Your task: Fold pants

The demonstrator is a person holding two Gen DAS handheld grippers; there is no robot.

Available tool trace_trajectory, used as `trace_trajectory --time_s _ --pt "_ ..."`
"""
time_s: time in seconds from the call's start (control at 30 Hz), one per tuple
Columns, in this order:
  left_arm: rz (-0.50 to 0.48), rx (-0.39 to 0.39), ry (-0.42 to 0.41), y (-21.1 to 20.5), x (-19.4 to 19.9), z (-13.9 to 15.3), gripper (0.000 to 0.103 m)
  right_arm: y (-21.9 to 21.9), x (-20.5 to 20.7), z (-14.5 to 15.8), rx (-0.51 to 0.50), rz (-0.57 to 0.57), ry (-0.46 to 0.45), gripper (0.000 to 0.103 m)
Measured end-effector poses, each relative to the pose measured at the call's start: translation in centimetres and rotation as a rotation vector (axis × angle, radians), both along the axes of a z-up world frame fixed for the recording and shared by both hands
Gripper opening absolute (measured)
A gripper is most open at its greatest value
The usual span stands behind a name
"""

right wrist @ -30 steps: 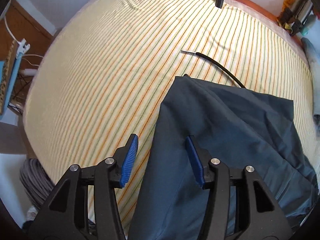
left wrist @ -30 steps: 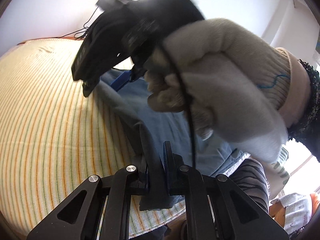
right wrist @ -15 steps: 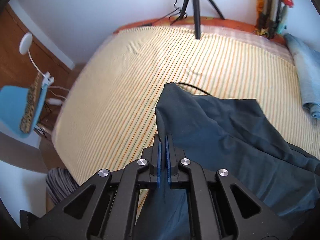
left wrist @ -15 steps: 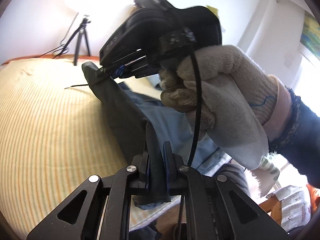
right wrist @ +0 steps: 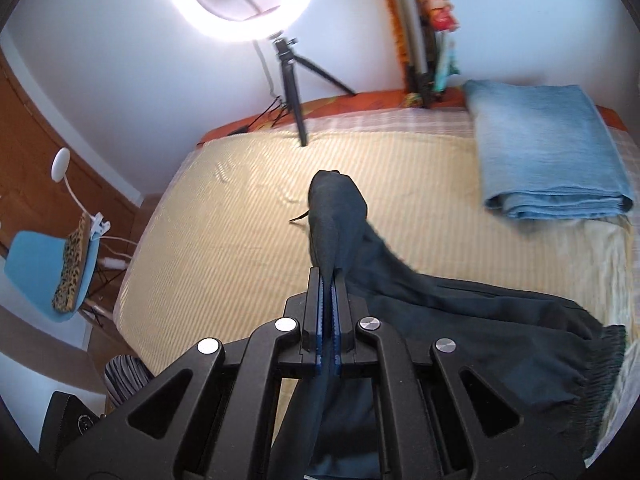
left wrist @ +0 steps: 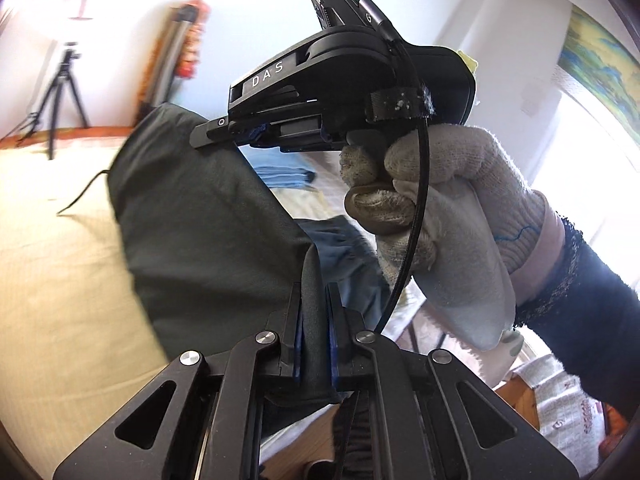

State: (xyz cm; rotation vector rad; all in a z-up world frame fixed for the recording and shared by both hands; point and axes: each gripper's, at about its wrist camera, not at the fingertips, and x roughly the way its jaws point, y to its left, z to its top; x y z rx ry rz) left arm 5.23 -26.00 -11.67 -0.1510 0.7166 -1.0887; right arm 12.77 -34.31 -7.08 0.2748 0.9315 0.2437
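Dark teal pants (left wrist: 208, 232) hang lifted above the striped yellow bed (left wrist: 60, 280). My left gripper (left wrist: 314, 300) is shut on a fold of the pants' edge. My right gripper (right wrist: 328, 280) is shut on another part of the pants (right wrist: 460, 320), the leg end standing up beyond its jaws, the elastic waistband at the lower right on the bed (right wrist: 220, 232). In the left wrist view the right gripper (left wrist: 224, 132), held by a white-gloved hand (left wrist: 440, 220), pinches the raised cloth.
A folded light blue blanket (right wrist: 548, 148) lies at the bed's far right. A ring light on a tripod (right wrist: 296, 80) stands at the bed's far edge. A thin black cable (right wrist: 298, 217) lies on the bed. A blue chair (right wrist: 44, 272) stands at the left.
My right gripper closed on the pants, then both grippers lifted the cloth up off the bed. The views tilted upward toward the wall.
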Motion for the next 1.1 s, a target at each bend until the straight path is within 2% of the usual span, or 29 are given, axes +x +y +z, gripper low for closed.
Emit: trace_trajectory --time_s 0.2,0.53,0.7,0.9,1.07,1.1 --pt "-0.092 -0.022 0.037 -5.6 0.4 0.2 0.007 -6.8 -2.0 -0.5 -0.020 -0.084 -0.001 0.004" --pt "-0.230 -0.012 0.061 -15.0 0.9 -0.1 0.007 -17.7 -4.6 -3.0 -0.027 -0.214 0.039 0.004" --pt "-0.252 0.012 0.086 -17.5 1.5 -1.2 0.007 -20.4 -4.8 -4.7 -0.050 -0.224 0.068 0.004" --pt "-0.268 0.050 0.067 -20.3 2.5 -1.4 0.007 -21.9 -5.2 -6.2 -0.087 -0.238 0.081 0.004" --pt "-0.268 0.079 0.077 -20.7 3.1 -1.5 0.007 -23.2 -5.5 -8.3 -0.102 -0.259 0.116 0.004" --pt "-0.268 0.089 0.085 -20.6 3.1 -1.4 0.012 -23.3 -5.5 -8.6 -0.103 -0.263 0.119 0.004"
